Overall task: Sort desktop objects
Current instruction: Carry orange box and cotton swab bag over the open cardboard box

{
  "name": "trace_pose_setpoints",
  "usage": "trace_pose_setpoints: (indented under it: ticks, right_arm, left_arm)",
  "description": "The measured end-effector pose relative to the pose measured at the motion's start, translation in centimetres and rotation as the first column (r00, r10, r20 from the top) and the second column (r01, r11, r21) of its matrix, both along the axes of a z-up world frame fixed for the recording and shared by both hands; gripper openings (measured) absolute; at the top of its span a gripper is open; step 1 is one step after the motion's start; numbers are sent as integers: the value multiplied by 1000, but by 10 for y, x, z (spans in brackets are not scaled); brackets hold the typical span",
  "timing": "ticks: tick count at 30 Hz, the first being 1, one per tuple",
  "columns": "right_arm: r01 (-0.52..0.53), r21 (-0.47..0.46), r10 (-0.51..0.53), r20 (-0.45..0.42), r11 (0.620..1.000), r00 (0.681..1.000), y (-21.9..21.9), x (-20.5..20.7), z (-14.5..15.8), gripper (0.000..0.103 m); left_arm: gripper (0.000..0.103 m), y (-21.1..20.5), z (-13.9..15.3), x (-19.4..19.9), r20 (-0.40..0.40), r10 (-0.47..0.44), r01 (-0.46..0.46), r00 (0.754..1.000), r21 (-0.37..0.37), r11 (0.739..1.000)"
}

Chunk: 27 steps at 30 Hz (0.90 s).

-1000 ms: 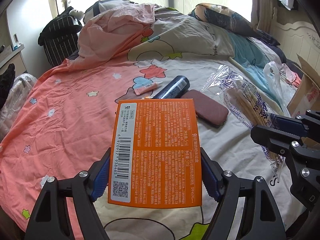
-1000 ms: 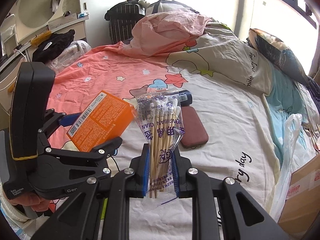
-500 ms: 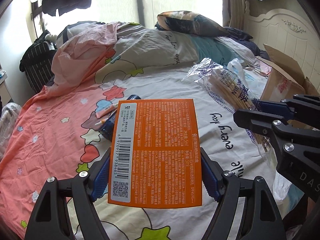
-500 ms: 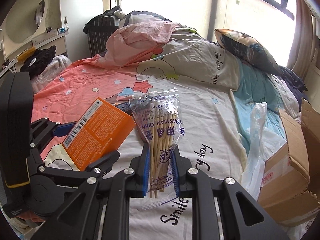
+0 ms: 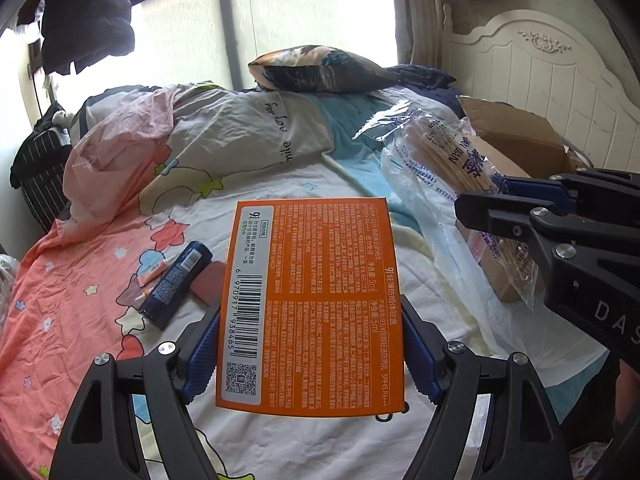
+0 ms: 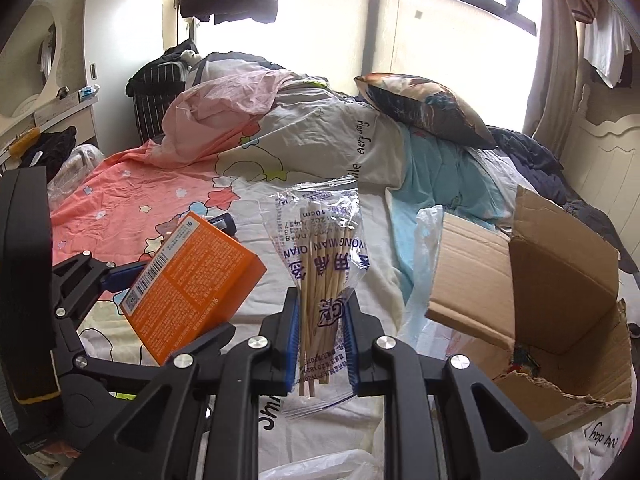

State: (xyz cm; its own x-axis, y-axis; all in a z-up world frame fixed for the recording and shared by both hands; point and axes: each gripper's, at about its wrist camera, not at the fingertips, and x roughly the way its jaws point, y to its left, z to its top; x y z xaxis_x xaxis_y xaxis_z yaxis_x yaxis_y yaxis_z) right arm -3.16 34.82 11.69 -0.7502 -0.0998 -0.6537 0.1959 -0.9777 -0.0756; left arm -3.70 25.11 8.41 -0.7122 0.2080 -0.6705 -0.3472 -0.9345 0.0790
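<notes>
Your left hand-held gripper (image 5: 310, 354) is clamped on the orange box (image 5: 310, 304), blue pads (image 5: 202, 354) pressing both long edges, barcode side facing up. The box hangs above the bed (image 5: 304, 184), clear of the quilt. Down on the pink part of the cover, left of the box, a dark blue tube (image 5: 176, 284) lies tilted, a small pink tube (image 5: 154, 272) just beside it, and a maroon case (image 5: 208, 284) pokes out from behind the box edge.

Your right hand-held gripper (image 6: 322, 340) is squeezed shut on the bag of cotton swabs (image 6: 320, 272), the wooden sticks standing upright between the blue pads (image 6: 352, 340), the clear plastic fanning out above. From the left wrist view that same bag (image 5: 452, 172) sits out to the right, held in the air near the cardboard box (image 5: 516, 148).

From the right wrist view, the cardboard box (image 6: 560, 280) stands open just right of the swabs, flaps up, one torn edge toward you, with a white plastic bag (image 6: 424, 248) draped against its near side. The orange box (image 6: 192, 284) floats to the left, tilted, near the swab bag but not touching it. A dark patterned pillow (image 6: 424, 108) rests at the far end of the bed.
</notes>
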Motion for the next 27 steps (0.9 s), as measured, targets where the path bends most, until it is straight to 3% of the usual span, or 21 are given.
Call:
trace_pose_setpoints:
  ticks: [14, 27]
  right_arm:
    - [80, -52, -82, -48, 995, 995, 61, 10, 18, 18]
    - [176, -70, -181, -78, 982, 980, 127, 13, 26, 18]
  left_arm:
    - [80, 61, 36, -5, -75, -94, 93, 993, -18, 996]
    - [80, 122, 50, -14, -106, -175, 172, 979, -38, 984]
